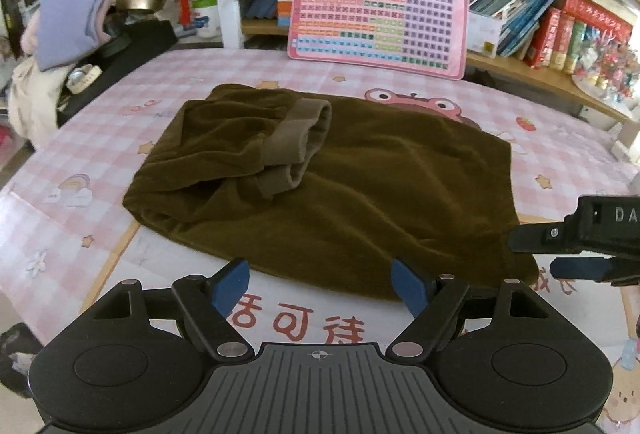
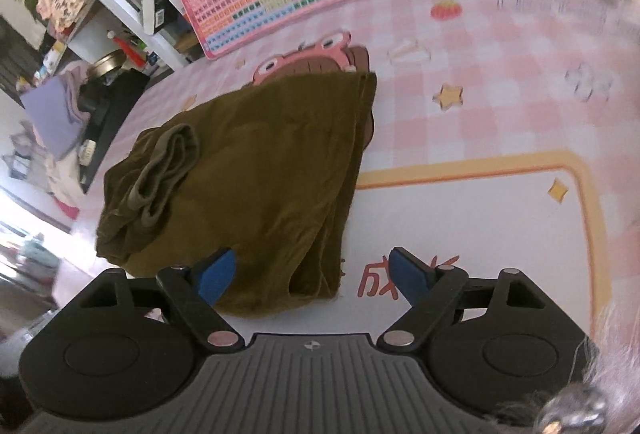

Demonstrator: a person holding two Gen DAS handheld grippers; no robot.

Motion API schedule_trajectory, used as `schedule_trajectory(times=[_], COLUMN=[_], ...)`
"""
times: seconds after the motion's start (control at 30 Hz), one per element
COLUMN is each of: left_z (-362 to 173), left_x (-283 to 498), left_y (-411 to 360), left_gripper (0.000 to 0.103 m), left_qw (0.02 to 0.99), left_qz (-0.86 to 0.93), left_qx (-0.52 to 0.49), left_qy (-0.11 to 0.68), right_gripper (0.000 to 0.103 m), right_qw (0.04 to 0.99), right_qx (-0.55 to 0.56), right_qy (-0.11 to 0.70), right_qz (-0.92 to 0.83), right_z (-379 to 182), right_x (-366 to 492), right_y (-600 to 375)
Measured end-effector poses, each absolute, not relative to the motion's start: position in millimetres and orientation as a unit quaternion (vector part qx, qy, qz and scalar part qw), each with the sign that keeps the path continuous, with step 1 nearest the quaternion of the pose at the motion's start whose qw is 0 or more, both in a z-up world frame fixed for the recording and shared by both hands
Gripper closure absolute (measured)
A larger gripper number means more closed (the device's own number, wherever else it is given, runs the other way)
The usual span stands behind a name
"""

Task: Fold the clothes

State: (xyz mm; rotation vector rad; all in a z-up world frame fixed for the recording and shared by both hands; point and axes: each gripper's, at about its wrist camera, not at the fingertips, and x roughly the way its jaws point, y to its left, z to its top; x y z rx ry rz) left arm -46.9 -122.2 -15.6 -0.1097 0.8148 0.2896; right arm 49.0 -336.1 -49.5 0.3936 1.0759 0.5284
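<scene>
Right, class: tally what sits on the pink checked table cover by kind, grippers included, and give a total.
Brown garment: 1
Pink keyboard toy: 1
Grippers: 2, left gripper and right gripper, both open
Total: 4

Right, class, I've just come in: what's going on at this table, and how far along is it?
A person holding a claw in each hand is folding clothes. An olive-brown garment lies partly folded on the pink checked tablecloth, its ribbed cuffs turned over on top. The left claw and right claw both hover open at its near edge, gripping nothing. A pink keyboard toy leans against the bookshelf behind.
</scene>
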Motion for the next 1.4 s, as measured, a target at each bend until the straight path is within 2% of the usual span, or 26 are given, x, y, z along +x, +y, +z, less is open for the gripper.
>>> schedule_trajectory(times=[0.1, 0.17, 0.23, 0.3, 0.33, 0.43, 0.53, 0.6, 0.87, 1.1, 1.13, 1.2, 1.23, 1.27, 1.33, 1.37, 1.4], left_z=[-13.9, -12.6, -11.8, -11.6, -11.8, -13.0, -15.0, -17.2, -34.4, -53.2, -51.8, -49.2, -47.9, -46.6, -44.0, -42.7, -41.3], left_x=[-46.4, -45.9, -45.7, -45.3, -44.8, -42.9, -39.9, -36.0, -17.3, 12.7, 13.0, 13.5, 13.7, 14.0, 14.5, 14.7, 15.0], left_y=[-130.5, -136.3, -143.0, -149.8, -152.7, -162.4, -173.3, -183.2, -226.9, -254.7, -254.0, -252.6, -251.8, -251.1, -249.7, -249.0, -248.3], left_gripper=[0.022, 0.022, 0.022, 0.022, 0.022, 0.022, 0.022, 0.022, 0.022, 0.025, 0.028, 0.059, 0.066, 0.080, 0.086, 0.088, 0.088], left_qw=[0.907, 0.908, 0.910, 0.910, 0.910, 0.909, 0.908, 0.906, 0.889, 0.882, 0.883, 0.886, 0.887, 0.888, 0.890, 0.891, 0.892], left_qz=[0.146, 0.147, 0.139, 0.128, 0.122, 0.101, 0.074, 0.054, -0.024, -0.004, -0.006, -0.012, -0.015, -0.017, -0.023, -0.025, -0.028], left_qx=[-0.039, -0.028, -0.014, -0.001, 0.004, 0.021, 0.043, 0.075, 0.188, 0.266, 0.263, 0.257, 0.254, 0.251, 0.245, 0.242, 0.239], left_qy=[0.393, 0.391, 0.391, 0.393, 0.397, 0.405, 0.409, 0.412, 0.418, 0.389, 0.388, 0.387, 0.386, 0.385, 0.384, 0.383, 0.382], right_gripper=[0.034, 0.038, 0.048, 0.052, 0.058, 0.067, 0.084, 0.087, 0.089, 0.089, 0.089, 0.089, 0.088, 0.086, 0.073, 0.056, 0.045], right_qw=[0.784, 0.772, 0.762, 0.751, 0.743, 0.726, 0.713, 0.704, 0.685, 0.682, 0.682, 0.682, 0.682, 0.681, 0.684, 0.689, 0.690], right_qx=[0.213, 0.229, 0.240, 0.256, 0.265, 0.284, 0.297, 0.314, 0.362, 0.362, 0.360, 0.358, 0.358, 0.360, 0.358, 0.354, 0.357], right_qy=[0.524, 0.533, 0.540, 0.546, 0.550, 0.561, 0.569, 0.571, 0.552, 0.551, 0.551, 0.551, 0.552, 0.552, 0.552, 0.553, 0.553], right_qz=[0.255, 0.260, 0.264, 0.269, 0.273, 0.279, 0.283, 0.284, 0.308, 0.318, 0.318, 0.319, 0.319, 0.320, 0.314, 0.307, 0.301], right_z=[-57.7, -61.4, -64.2, -67.9, -70.4, -77.5, -84.7, -87.8, -76.8, -65.9, -65.4, -65.7, -66.2, -67.3, -68.7, -69.3, -71.7], right_x=[57.7, 63.9, 69.9, 75.0, 77.6, 82.6, 87.8, 90.6, 94.1, 96.9, 97.3, 98.5, 99.2, 100.1, 102.7, 104.4, 107.3], right_y=[-341.7, -344.9, -347.1, -349.0, -349.6, -349.3, -349.5, -352.9, -358.1, -354.0, -353.7, -353.7, -353.8, -354.4, -356.5, -357.6, -359.7])
